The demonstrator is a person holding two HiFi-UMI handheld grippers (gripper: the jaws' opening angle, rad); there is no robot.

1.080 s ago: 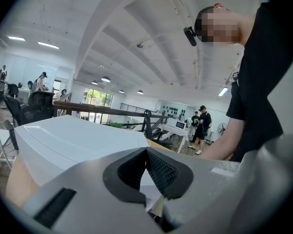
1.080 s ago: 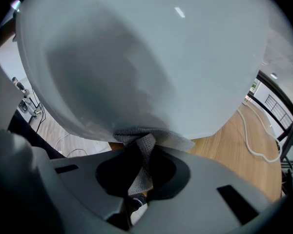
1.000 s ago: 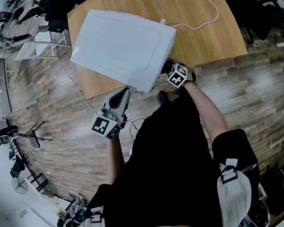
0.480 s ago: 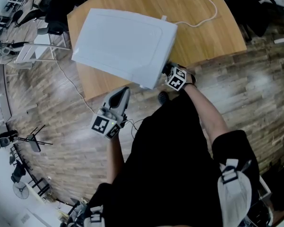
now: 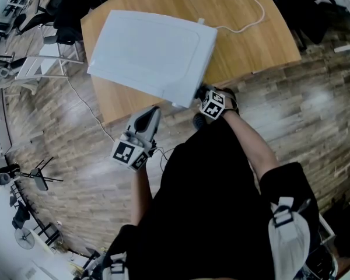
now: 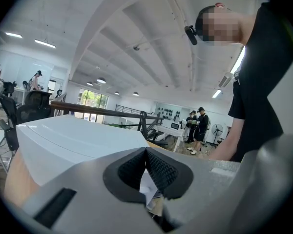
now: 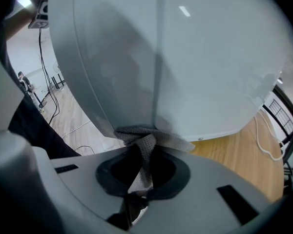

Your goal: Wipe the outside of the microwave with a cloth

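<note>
The white microwave (image 5: 146, 51) stands on a wooden table (image 5: 251, 45), near the table's front edge. My right gripper (image 5: 201, 93) is at the microwave's near right corner, shut on a grey cloth (image 7: 145, 143). In the right gripper view the cloth is bunched against the lower edge of the microwave's white wall (image 7: 185, 57). My left gripper (image 5: 153, 112) hangs below the table's front edge and points up at the microwave (image 6: 73, 140). Its pads (image 6: 161, 167) meet with nothing held between them.
A white cable (image 5: 251, 16) loops over the table behind the microwave. Thin cables (image 5: 87, 107) trail across the wooden floor on the left. A tripod (image 5: 39, 174) and chairs (image 5: 64, 10) stand at the left. Several people (image 6: 198, 126) stand far off in the room.
My right gripper has slid the cloth a little down and left along the microwave's side, toward its near corner. The left gripper has barely moved.
</note>
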